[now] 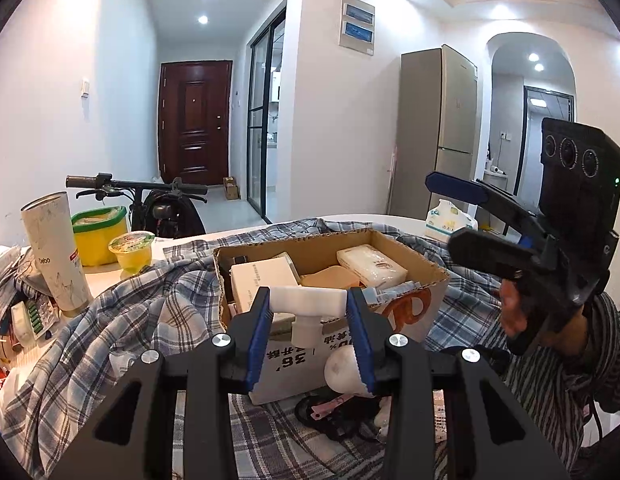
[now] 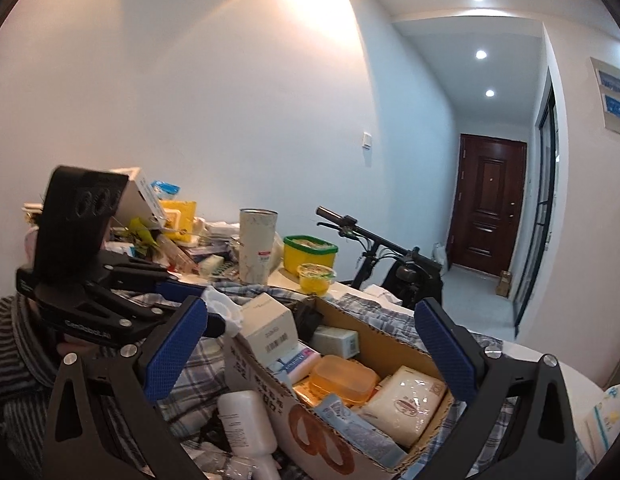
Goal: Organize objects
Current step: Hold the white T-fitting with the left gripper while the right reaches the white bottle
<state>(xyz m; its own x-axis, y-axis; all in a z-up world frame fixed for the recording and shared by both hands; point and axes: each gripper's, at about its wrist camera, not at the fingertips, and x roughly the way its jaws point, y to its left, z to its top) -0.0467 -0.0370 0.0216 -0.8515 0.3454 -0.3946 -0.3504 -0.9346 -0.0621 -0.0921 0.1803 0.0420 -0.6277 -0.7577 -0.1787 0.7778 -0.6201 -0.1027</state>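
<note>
White pump head (image 1: 307, 309) in left claw (image 1: 308, 312) (box rim (image 1: 414, 252) beyond).

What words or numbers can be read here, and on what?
"Debo": tall white tumbler.
"36" and "%", upside down: cardboard box front.
"CanRobotAI", roughly: left gripper body.
Too small or blurred: white carton, tissue pack, lotion bottle.
</note>
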